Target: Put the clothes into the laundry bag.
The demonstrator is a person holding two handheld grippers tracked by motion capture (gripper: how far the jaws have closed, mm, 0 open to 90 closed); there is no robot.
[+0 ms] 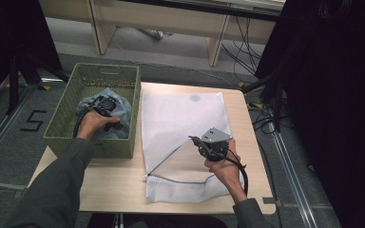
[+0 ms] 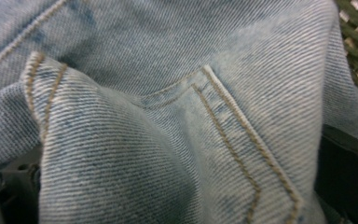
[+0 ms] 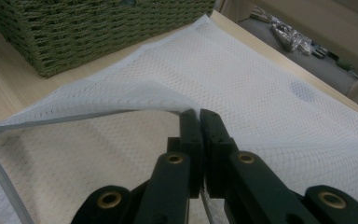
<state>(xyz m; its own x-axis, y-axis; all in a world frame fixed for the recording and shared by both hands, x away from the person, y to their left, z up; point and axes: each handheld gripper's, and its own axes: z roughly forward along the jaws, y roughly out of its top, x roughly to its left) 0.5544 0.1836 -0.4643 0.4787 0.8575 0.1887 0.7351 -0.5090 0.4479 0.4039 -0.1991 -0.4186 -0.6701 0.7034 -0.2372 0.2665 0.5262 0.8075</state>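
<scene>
While the right gripper (image 1: 196, 140) holds the mesh bag (image 1: 183, 118) open by its zipper edge, jaws clamped, the jeans (image 2: 168, 116) lie in the basket (image 1: 62, 137), the left gripper (image 1: 103, 105) wide open on them; grasping and bagging remain.

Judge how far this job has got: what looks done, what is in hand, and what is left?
Done: the white mesh bag lies unzipped, and the right gripper is shut on its upper edge, lifting the mouth open. In hand: the left gripper is down in the green basket, jaws open against the jeans, not clamped. Left: grip the jeans, move them into the bag, probably zip it.
</scene>
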